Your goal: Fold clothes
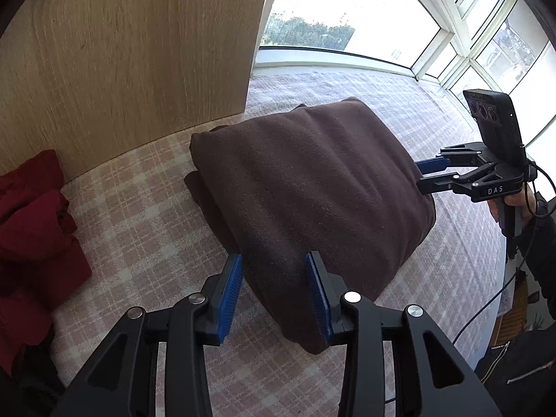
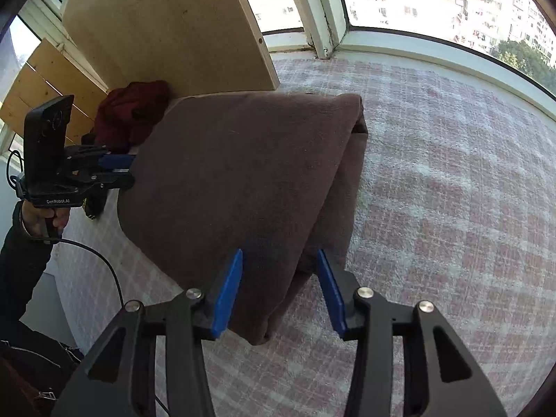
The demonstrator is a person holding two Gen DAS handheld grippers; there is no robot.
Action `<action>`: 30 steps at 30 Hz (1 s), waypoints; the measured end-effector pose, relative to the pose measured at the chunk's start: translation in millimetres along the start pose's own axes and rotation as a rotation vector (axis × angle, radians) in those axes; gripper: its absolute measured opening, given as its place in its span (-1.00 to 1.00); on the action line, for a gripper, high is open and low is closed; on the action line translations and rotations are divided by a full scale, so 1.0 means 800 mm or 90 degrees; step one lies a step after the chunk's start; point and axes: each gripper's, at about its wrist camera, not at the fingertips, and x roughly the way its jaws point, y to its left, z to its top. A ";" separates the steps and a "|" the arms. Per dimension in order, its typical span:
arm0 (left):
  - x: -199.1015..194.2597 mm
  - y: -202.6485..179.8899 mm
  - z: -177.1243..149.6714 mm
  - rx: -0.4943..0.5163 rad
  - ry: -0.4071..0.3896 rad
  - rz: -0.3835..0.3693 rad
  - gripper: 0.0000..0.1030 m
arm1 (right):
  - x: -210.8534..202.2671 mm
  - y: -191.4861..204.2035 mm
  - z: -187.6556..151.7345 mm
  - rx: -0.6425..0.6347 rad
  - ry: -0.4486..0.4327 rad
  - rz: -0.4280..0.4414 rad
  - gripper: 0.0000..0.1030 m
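A folded brown garment [image 1: 305,180] lies in a thick pile on the pink plaid bed cover [image 1: 139,226]. My left gripper [image 1: 275,255] straddles its near corner. The blue pads stand apart on either side of the cloth without squeezing it, so the gripper is open. In the right wrist view the same garment [image 2: 243,160] has its other near corner between the pads of my right gripper [image 2: 279,252], which is shut on the thick fold. Each gripper also appears in the other's view at the pile's side edge: the right gripper [image 1: 418,175] and the left gripper [image 2: 133,170].
A crumpled dark red garment [image 1: 31,229] lies to the left against an upright wooden board [image 1: 139,52]. Windows run along the far side. The bed cover [image 2: 451,173] stretches to the right of the pile. A person's hands and dark sleeves hold both handles, and a cable [image 2: 104,260] trails.
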 end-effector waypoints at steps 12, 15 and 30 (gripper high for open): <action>0.007 -0.039 0.021 0.035 -0.040 -0.023 -0.41 | -0.025 -0.038 0.013 0.046 -0.033 0.043 -0.78; 0.017 -0.038 0.018 0.033 -0.021 -0.026 -0.41 | 0.000 -0.052 -0.003 0.072 0.007 0.033 -0.78; 0.004 -0.023 0.012 0.021 -0.004 -0.011 -0.41 | 0.008 -0.032 -0.001 -0.060 -0.019 -0.057 -0.72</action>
